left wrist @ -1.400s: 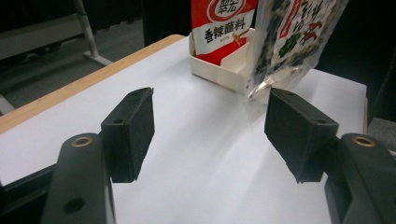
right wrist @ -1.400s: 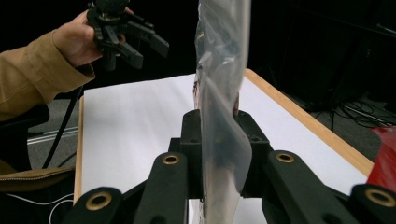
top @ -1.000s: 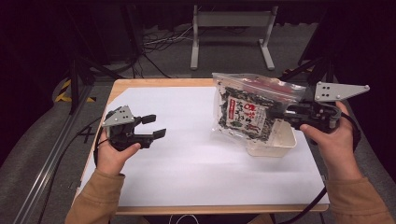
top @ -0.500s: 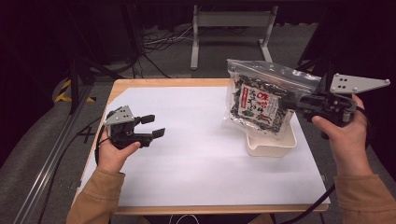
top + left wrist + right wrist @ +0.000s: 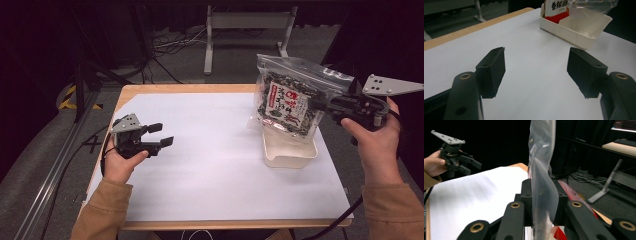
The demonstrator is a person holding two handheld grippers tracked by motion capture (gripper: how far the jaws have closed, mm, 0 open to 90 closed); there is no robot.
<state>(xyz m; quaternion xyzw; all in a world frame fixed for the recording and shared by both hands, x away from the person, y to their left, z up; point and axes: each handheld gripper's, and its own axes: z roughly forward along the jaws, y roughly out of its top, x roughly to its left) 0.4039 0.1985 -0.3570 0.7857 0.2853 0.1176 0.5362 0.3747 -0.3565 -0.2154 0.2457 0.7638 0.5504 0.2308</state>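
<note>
One clear zip-top plastic bag of dark snack with a red-and-white label hangs clamped in the right gripper above the cream rectangular plastic tray. I judge it mid-lift (bottom edge near the rim); next it must clear the tray, while the left gripper, jaws apart and empty, waits.

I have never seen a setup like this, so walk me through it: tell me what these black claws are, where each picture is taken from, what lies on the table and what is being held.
No robot here: a person holds a hand-operated two-jaw tool in each hand. The high view looks down from above the person's side of the white-covered table. The other two pictures come from small cameras riding on the tools, looking along their own black jaws.

The left gripper hovers over the left part of the table, jaws open with nothing between them. The right gripper is shut on the edge of a clear zip bag holding a printed snack packet, lifted above a shallow cream tray, which lies on the table. In the right gripper view, the bag's plastic is pinched between the jaws.
</note>
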